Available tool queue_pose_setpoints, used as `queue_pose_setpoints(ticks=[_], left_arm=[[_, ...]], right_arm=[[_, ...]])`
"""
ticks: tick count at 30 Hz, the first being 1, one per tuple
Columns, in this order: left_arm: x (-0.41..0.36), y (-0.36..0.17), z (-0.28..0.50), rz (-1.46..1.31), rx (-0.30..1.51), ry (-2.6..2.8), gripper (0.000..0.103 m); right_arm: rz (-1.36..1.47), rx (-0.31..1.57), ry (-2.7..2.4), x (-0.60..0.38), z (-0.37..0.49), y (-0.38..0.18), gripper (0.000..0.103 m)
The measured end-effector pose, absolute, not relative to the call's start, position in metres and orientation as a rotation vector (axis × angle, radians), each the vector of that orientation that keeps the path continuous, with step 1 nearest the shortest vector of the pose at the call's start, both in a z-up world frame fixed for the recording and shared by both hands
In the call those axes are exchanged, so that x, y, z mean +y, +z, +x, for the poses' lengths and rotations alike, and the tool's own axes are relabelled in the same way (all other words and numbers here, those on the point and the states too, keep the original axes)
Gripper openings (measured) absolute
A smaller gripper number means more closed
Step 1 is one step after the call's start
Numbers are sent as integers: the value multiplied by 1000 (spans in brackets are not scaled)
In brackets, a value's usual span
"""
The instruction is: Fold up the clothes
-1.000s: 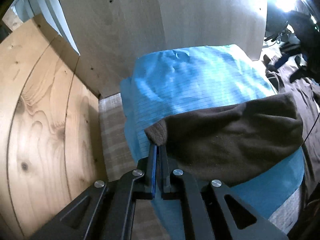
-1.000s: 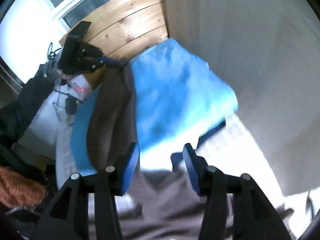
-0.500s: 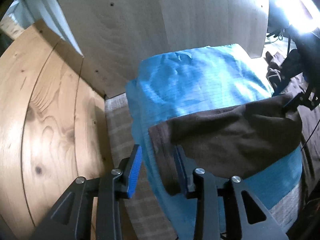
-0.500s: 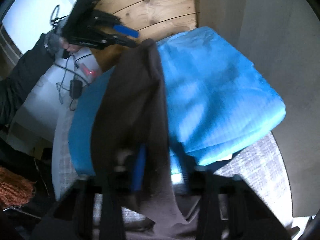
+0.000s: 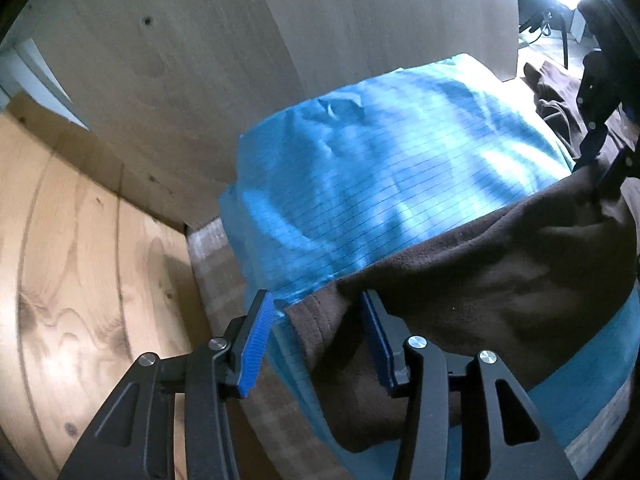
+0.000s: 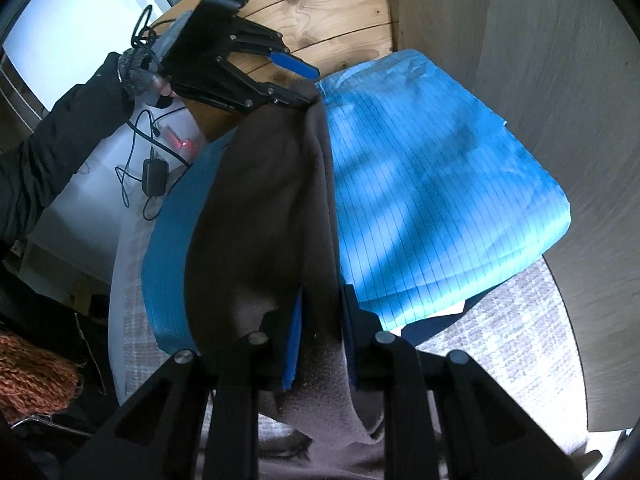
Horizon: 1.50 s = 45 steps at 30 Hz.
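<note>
A dark brown fleece garment (image 5: pixel 500 272) lies as a long band across a blue pinstriped cloth (image 5: pixel 380 168). My left gripper (image 5: pixel 316 340) is open, its blue pads either side of the band's near end, which rests loose on the blue cloth. At the far end my right gripper (image 5: pixel 600 160) pinches the garment. In the right wrist view the brown garment (image 6: pixel 260 200) runs from my right gripper (image 6: pixel 320 336), shut on it, up to the open left gripper (image 6: pixel 308 84). The blue cloth (image 6: pixel 432 184) spreads out to the right.
A pale wooden panel (image 5: pixel 320 20) stands behind the blue cloth, and pine boards (image 5: pixel 80 260) to the left. A grey chequered surface (image 6: pixel 500 340) lies underneath. A dark sleeve (image 6: pixel 52 152), cables with an adapter (image 6: pixel 154 176) and an orange knit (image 6: pixel 36 376) sit at the left.
My left gripper opened and let go of the brown garment's corner. My right gripper, open a second ago, moved onto the other end and shut on it.
</note>
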<state>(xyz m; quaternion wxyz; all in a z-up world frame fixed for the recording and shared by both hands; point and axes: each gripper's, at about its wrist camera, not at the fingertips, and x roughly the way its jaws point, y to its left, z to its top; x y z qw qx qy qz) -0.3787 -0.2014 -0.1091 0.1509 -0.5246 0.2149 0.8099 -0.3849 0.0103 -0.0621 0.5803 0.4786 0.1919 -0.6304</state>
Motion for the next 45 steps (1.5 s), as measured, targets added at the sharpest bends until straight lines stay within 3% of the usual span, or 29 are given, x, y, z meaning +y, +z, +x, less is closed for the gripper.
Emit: queue_pose_setpoints(ticks=[6, 8, 10, 15, 17, 24, 26, 32, 33, 34, 35, 39, 42, 45], left_arm=[[-201, -113, -379, -1522, 547, 2300, 29], [-201, -113, -378, -1539, 498, 2291, 13], [-202, -108, -373, -1546, 462, 2313, 9], [-208, -60, -344, -1475, 360, 2446, 7], [-213, -27, -324, -1402, 321, 2510, 7], [-215, 77, -240, -1267, 323, 2691, 7], [-207, 91, -219, -1276, 356, 2720, 7], [-194, 99, -195, -1366, 392, 2750, 7], [-191, 100, -192, -1383, 399, 2754, 7], [-189, 100, -189, -1399, 407, 2758, 8], [-187, 101, -186, -1415, 412, 2763, 8], [-188, 96, -181, -1433, 369, 2791, 7], [-204, 85, -195, -1488, 273, 2799, 8], [-225, 59, -219, -1617, 225, 2791, 8]], right_arm=[[1117, 443, -1475, 10, -384, -64, 19], [1117, 437, -1478, 11, -384, -64, 19], [1120, 423, -1484, 12, -385, -62, 19], [1062, 353, -1601, 58, -401, -33, 27], [1037, 436, -1698, 84, -409, -30, 34], [1138, 689, -1631, 126, -421, -77, 37], [1122, 732, -1578, 131, -424, -88, 43], [1040, 805, -1527, 114, -432, -111, 43], [1039, 806, -1514, 112, -435, -114, 42], [1044, 824, -1511, 111, -435, -117, 16], [1046, 841, -1509, 111, -436, -119, 2], [963, 811, -1570, 129, -433, -95, 2], [1026, 636, -1717, 150, -461, -87, 2], [1051, 708, -1758, 142, -454, -103, 2]])
